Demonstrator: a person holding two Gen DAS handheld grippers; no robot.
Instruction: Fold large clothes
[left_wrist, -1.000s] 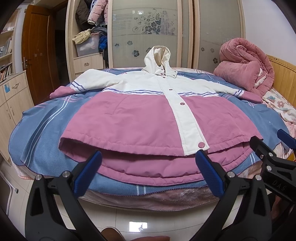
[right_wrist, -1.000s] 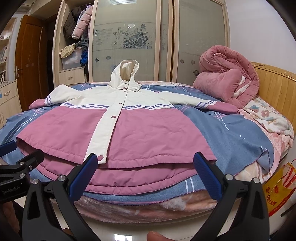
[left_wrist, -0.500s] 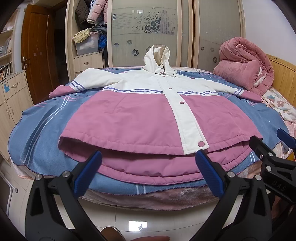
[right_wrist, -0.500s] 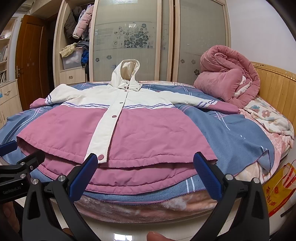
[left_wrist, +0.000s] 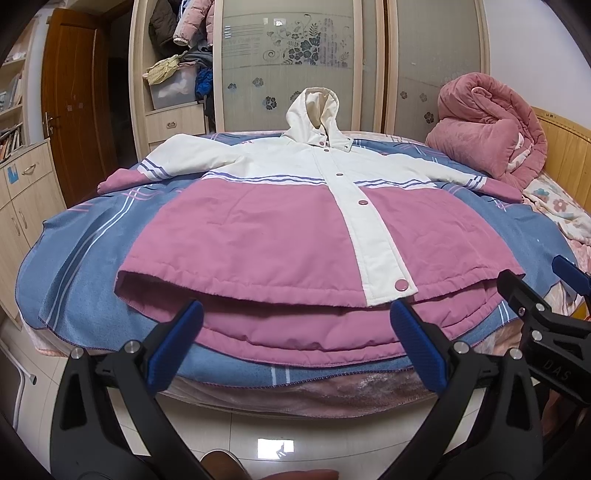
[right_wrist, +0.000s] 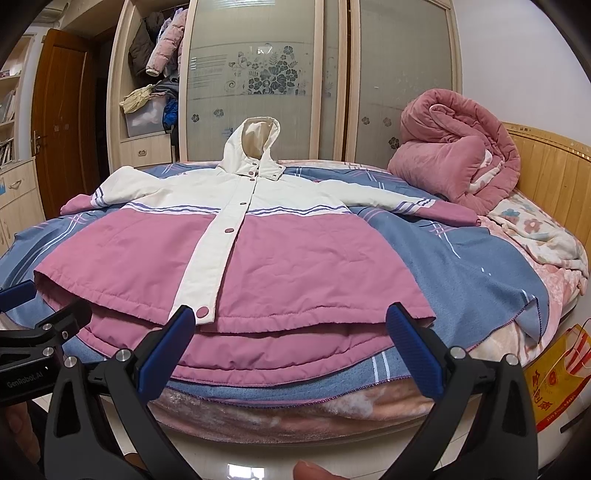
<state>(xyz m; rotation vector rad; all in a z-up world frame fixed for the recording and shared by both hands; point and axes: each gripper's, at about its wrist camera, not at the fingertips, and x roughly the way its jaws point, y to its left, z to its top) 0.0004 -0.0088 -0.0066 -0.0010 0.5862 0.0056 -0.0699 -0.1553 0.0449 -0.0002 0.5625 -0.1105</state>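
Note:
A pink and white hooded jacket (left_wrist: 280, 236) lies flat and buttoned on a blue striped blanket (left_wrist: 74, 266) on the bed, sleeves spread out, hood at the far side; it also shows in the right wrist view (right_wrist: 295, 258). My left gripper (left_wrist: 295, 325) is open and empty, just short of the jacket's near hem. My right gripper (right_wrist: 290, 326) is open and empty, also short of the hem, to the right of the left one. The right gripper's body shows at the right edge of the left wrist view (left_wrist: 535, 314).
A rolled pink quilt (right_wrist: 454, 158) sits at the bed's far right by a wooden headboard (right_wrist: 554, 177). A wardrobe with frosted sliding doors (left_wrist: 291, 62) stands behind the bed. Wooden cabinets (left_wrist: 22, 192) stand at the left. Tiled floor (left_wrist: 280, 435) lies below the grippers.
Both views have shifted slightly, the jacket sitting a touch higher in the left wrist view. Both grippers stay open and the jacket has not moved.

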